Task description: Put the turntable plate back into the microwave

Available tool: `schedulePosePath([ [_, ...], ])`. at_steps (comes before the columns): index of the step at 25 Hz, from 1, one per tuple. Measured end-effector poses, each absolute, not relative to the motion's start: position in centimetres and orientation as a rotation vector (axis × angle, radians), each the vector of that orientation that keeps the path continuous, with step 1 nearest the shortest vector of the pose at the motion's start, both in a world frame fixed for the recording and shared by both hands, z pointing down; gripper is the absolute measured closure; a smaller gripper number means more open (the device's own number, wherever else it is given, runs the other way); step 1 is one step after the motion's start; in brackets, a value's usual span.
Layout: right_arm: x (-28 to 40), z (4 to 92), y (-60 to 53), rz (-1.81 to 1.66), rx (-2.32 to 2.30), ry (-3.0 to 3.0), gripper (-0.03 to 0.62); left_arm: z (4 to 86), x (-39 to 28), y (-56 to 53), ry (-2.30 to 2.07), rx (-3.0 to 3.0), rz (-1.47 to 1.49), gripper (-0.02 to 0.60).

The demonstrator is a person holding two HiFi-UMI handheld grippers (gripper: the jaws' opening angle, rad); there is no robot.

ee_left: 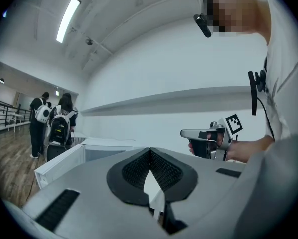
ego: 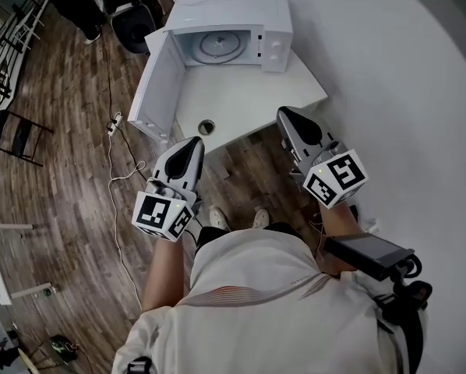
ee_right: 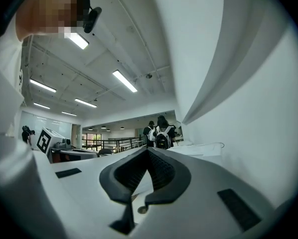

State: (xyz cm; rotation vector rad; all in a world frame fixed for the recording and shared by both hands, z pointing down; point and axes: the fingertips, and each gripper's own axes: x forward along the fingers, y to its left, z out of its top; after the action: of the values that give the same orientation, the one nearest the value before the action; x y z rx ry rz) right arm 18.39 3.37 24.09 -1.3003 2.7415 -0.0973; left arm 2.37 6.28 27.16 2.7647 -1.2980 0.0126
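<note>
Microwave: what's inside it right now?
With its door open, the microwave shows a round turntable plate lying flat inside. Whatever sits beneath the plate is covered.

White table (ego: 245,100), black chair (ego: 13,135), power strip (ego: 114,123), two people with backpacks (ee_left: 57,126)

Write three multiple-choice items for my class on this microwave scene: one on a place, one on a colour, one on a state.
1. Where is the turntable plate relative to the microwave?
A. on top of it
B. inside its cavity
C. leaning against its side

2. What colour is the microwave's casing?
A. black
B. red
C. white

3. How does the microwave's door stand?
A. swung open
B. shut
C. taken off

Answers:
1 B: the head view shows the round plate lying flat inside the open cavity.
2 C: the top, the control side and the door are all white.
3 A: the door hangs out on its hinge at the left of the head view.
</note>
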Motion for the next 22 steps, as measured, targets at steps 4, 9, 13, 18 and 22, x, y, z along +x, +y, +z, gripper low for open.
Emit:
schedulePosePath([
  [4, 18.1, 24.1, 4.6, -0.101, -1.303, 2.768, 0.589, 26.0, 2.4, 6.7, -1.332, 2.803, 0.017, 0.572],
  [9, 17.4, 24.6, 5.2, -0.135, -1.307, 2.783, 0.589, 25.2, 2.3, 6.2, -1.328, 2.837, 0.032, 0.572],
  [13, 16.1, 24.6, 5.0, -0.126, -1.303, 2.791, 0.589, 25.4, 1.3, 5.8, -1.318, 2.834, 0.020, 0.572],
  [18, 14.9, 24.8, 4.5, -0.130, -1.312, 2.794, 0.589, 25.4, 0.5, 5.2, -1.293, 2.851, 0.011, 0.572],
  [22, 14.3, 24.7, 4.6, -0.135, -1.332, 2.794, 0.589, 25.5, 0.5, 5.4, -1.250, 2.874, 0.024, 0.572],
])
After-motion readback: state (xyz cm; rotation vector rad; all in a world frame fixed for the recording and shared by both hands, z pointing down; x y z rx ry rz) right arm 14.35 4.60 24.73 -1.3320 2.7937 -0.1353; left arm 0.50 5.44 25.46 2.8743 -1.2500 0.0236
